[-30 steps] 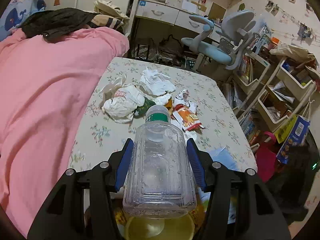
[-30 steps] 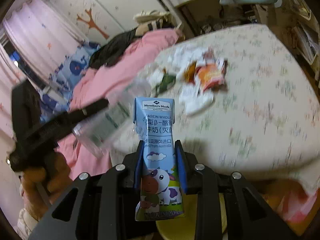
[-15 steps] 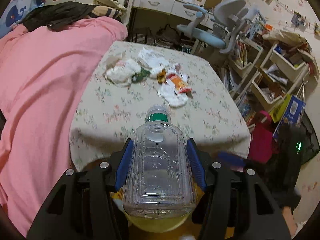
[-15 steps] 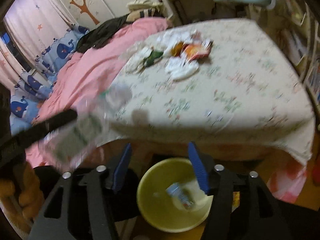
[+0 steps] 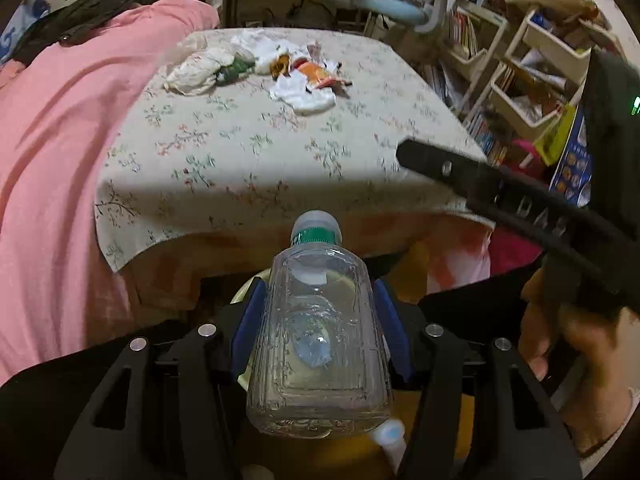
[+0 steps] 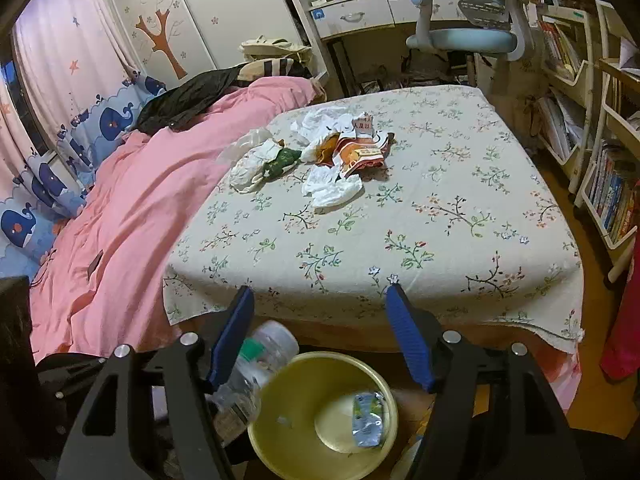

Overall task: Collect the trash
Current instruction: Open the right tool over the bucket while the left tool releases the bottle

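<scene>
**Materials and finishes**

- Bottle [image 5: 318, 344]: clear plastic, glossy, ribbed walls; pale matt cap over a green band.
- Bowl [image 6: 320, 420]: yellow plastic, smooth, soft sheen.
- Carton [image 6: 367, 420]: printed coated paper, crumpled, slightly shiny.
- Worktop [image 6: 440, 208]: covered in woven cloth, matt, floral print, raw frayed hem.
- Tissues [image 6: 332, 188]: white paper, crumpled, matt.
- Snack wrapper [image 6: 360, 154]: orange film, creased, glossy.
- Bed cover [image 6: 140, 200]: pink cloth, soft, matt, wrinkled.
- Left gripper [image 5: 318, 332]: black matt plastic, bright metal screw heads; fingers [image 5: 250, 328] faced with blue ridged pads.
- Right gripper [image 6: 322, 340]: same matt black plastic, blue ridged pads.
</scene>
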Tool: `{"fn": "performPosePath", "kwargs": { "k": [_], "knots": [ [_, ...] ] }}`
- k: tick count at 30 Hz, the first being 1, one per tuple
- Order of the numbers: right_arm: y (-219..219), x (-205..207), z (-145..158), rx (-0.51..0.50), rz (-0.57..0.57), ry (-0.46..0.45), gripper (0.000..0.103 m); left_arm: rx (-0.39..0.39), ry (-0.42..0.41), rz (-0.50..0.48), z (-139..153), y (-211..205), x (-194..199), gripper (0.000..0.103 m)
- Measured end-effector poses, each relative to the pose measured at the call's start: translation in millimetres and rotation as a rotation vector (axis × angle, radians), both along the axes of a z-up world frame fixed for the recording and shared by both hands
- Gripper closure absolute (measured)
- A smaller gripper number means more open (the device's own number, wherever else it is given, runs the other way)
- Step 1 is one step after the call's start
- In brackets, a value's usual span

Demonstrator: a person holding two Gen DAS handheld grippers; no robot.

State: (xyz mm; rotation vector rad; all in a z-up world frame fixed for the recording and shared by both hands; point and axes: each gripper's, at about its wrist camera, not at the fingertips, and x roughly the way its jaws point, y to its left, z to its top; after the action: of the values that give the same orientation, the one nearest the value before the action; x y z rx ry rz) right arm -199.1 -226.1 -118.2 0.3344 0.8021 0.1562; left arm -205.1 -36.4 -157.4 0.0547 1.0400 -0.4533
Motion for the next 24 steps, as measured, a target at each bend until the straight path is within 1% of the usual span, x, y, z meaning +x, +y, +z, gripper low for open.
{"fn": "performPosePath", "kwargs": {
  "k": [4,9,10,12,16,18,24],
  "knots": [
    [1.2,-3.5,3.7,-0.019,-0.005,-0.019,0.033,0.020,-0.035,0.018,3.0,0.2,-1.2,0.049],
    [1.7,-4.8,4.8,-0.026,-0.009,-0.027,0.032,0.039,-0.081,0.048,10.2,6.0,2.2,0.048],
    [1.9,-4.8,5.3,-0.028,-0.011,-0.030,0.032,0.051,-0.104,0.062,12.5,6.7,2.1,0.047],
    [2.0,-5.0,6.4,-0.033,-0.015,-0.036,0.031,0.062,-0.136,0.076,17.1,7.9,2.3,0.040],
    [1.8,-4.1,9.0,-0.037,-0.018,-0.047,0.031,0.079,-0.232,0.119,31.1,11.7,3.0,0.031],
    [2.3,-3.6,11.6,-0.043,-0.018,-0.058,0.031,0.085,-0.280,0.148,38.7,14.3,5.5,0.022],
    [4.3,1.7,27.0,-0.078,-0.011,-0.115,0.031,0.067,-0.367,0.219,61.2,22.4,23.7,0.015]
  ]
}}
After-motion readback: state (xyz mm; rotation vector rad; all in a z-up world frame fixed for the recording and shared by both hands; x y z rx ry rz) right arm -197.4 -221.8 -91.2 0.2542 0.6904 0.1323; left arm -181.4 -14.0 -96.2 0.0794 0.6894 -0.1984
